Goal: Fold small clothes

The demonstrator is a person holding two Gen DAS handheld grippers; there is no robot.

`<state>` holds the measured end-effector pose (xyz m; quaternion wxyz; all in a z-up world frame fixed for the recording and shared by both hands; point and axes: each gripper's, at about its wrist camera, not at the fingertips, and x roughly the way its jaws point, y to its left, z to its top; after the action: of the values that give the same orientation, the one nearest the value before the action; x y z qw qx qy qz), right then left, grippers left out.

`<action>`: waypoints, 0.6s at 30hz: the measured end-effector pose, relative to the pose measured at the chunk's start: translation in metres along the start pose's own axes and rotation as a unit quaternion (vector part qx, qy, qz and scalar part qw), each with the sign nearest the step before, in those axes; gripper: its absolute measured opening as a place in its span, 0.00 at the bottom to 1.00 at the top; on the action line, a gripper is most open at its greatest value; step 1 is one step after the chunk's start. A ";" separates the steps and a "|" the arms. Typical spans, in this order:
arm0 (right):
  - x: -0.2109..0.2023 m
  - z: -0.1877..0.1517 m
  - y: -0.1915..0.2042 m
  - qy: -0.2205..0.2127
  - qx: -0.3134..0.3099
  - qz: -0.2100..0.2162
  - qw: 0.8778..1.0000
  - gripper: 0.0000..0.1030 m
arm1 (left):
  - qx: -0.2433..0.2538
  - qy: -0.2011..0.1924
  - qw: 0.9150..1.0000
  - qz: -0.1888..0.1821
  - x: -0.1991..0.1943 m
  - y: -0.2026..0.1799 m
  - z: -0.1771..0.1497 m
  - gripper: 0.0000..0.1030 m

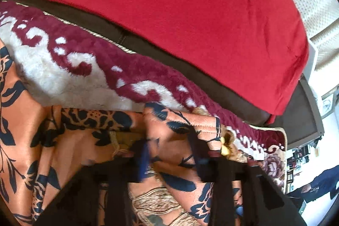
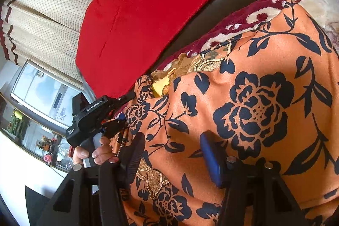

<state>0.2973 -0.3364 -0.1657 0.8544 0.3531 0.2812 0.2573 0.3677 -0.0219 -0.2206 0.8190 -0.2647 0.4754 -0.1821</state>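
Note:
An orange garment (image 1: 84, 141) with a navy flower print lies bunched on a plush maroon-and-white blanket (image 1: 74, 60). In the left wrist view my left gripper (image 1: 170, 151) is low over a gathered fold near a small yellow bow (image 1: 225, 147). The right wrist view shows that left gripper (image 2: 120, 113), held by a hand (image 2: 95, 154), shut on the garment's left edge. My right gripper (image 2: 172, 147) sits on the same garment (image 2: 254, 109), with a broad fold of cloth filling the gap between its black pad (image 2: 133, 156) and blue pad (image 2: 209, 160).
A red cushion (image 1: 169, 14) rests on the dark brown sofa (image 1: 148, 46) behind the blanket. Dotted cream curtains (image 2: 48, 10) hang at the back. A glass-fronted cabinet (image 2: 42, 90) with ornaments stands at the left. A person in dark clothes (image 1: 317, 183) is at the far right.

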 end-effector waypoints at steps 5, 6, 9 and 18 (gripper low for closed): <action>-0.001 -0.002 0.002 -0.003 0.002 -0.005 1.000 0.55 | 0.017 -0.026 0.999 -0.043 -0.017 -0.018 -0.001 0.05; -0.001 -0.002 0.002 -0.004 0.003 -0.005 1.000 0.55 | 0.026 -0.033 0.997 -0.062 -0.028 -0.024 -0.001 0.04; -0.002 -0.001 0.001 -0.009 0.005 -0.006 1.000 0.55 | 0.048 -0.048 0.993 -0.098 -0.068 -0.052 -0.004 0.04; -0.011 0.001 0.001 -0.052 -0.001 -0.029 0.998 0.57 | 0.112 -0.183 0.973 -0.088 -0.187 -0.111 -0.042 0.62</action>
<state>0.2902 -0.3435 -0.1609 0.8752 0.3569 0.2462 0.2144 0.2359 -0.0177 -0.0428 0.8973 -0.2412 0.2690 -0.2537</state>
